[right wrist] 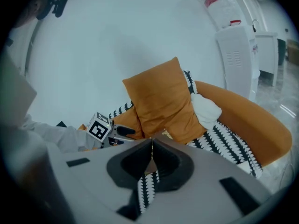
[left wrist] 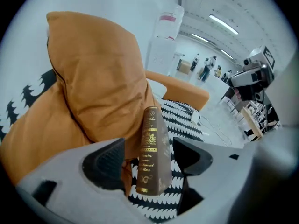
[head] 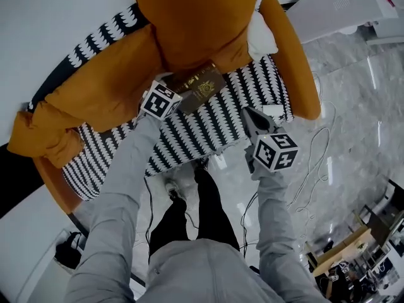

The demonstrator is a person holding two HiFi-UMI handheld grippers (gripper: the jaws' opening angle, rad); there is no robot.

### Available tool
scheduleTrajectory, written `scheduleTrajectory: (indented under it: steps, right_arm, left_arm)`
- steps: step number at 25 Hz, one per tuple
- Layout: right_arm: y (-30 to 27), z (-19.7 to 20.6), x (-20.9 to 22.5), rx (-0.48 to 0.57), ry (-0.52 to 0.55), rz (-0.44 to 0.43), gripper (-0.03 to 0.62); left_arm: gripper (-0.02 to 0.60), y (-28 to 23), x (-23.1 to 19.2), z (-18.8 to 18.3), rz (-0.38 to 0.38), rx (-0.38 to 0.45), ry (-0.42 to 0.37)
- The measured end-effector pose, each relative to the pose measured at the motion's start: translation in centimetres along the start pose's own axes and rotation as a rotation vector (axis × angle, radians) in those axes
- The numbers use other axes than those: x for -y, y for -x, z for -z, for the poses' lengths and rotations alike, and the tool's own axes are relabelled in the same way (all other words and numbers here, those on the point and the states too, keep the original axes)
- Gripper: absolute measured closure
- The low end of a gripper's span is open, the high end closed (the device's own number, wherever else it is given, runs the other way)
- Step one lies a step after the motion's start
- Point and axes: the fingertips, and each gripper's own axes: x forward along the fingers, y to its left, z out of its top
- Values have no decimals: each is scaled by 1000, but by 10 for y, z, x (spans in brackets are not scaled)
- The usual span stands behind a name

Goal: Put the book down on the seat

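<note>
A brown book (head: pixel 202 87) with gold print lies on the black-and-white patterned seat (head: pixel 214 128), its far edge against the orange cushion (head: pixel 189 17). My left gripper (head: pixel 177 97) hovers at the book's near left corner. In the left gripper view the book's spine (left wrist: pixel 150 148) shows in the gap of the left gripper (left wrist: pixel 148 160), and both pads (left wrist: pixel 108 164) stand clear of it, so that gripper is open. My right gripper (head: pixel 252 121) hangs over the seat's front right edge, shut and empty; its tips (right wrist: pixel 151 143) meet.
Orange padded arms (head: pixel 297 62) curve round the chair on both sides. A white cloth (head: pixel 260 36) sits by the cushion's right. Cables (head: pixel 315 163) trail over the marble floor beside the person's legs (head: pixel 189 213). A white water dispenser (right wrist: pixel 238 55) stands behind the chair.
</note>
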Motion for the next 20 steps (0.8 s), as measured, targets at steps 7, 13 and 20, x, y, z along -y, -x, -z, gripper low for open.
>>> scheduleTrajectory:
  steps: [7, 13, 20]
  right_arm:
    - [34, -31, -43, 67, 92, 36, 563]
    - [81, -29, -88, 82, 210, 89, 563]
    - [124, -32, -146, 143, 242, 98, 563]
  left_arm:
    - [340, 75, 9, -10, -22, 65, 33]
    - [415, 140, 50, -17, -11, 170, 15]
    - [516, 206, 90, -15, 1, 242, -25]
